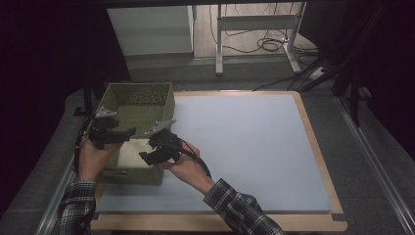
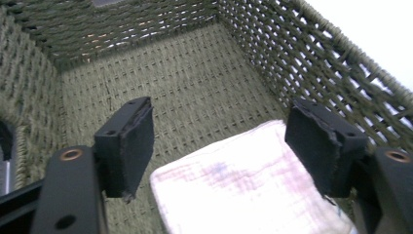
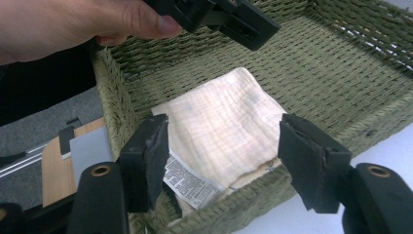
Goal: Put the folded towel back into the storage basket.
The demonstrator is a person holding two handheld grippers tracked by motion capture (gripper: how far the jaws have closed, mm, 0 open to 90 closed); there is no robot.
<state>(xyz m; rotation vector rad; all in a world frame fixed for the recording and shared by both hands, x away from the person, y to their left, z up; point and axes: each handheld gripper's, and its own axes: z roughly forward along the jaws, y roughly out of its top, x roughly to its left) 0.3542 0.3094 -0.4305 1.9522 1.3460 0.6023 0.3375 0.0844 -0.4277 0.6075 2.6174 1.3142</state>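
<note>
Folded cloth (image 3: 224, 126) lying flat in the near corner of the green basket (image 1: 161, 98), left of frame; soft, light, likely limp once lifted, best pinched at a free edge; left gripper (image 2: 219, 146) and right gripper (image 3: 221, 156) wide, empty, above it.

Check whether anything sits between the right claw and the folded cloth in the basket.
Nothing visible does. The right claw hangs open above the folded cloth, which lies flat on the floor of the green woven basket. The left claw is farther back over the basket, clear of that path.
</note>
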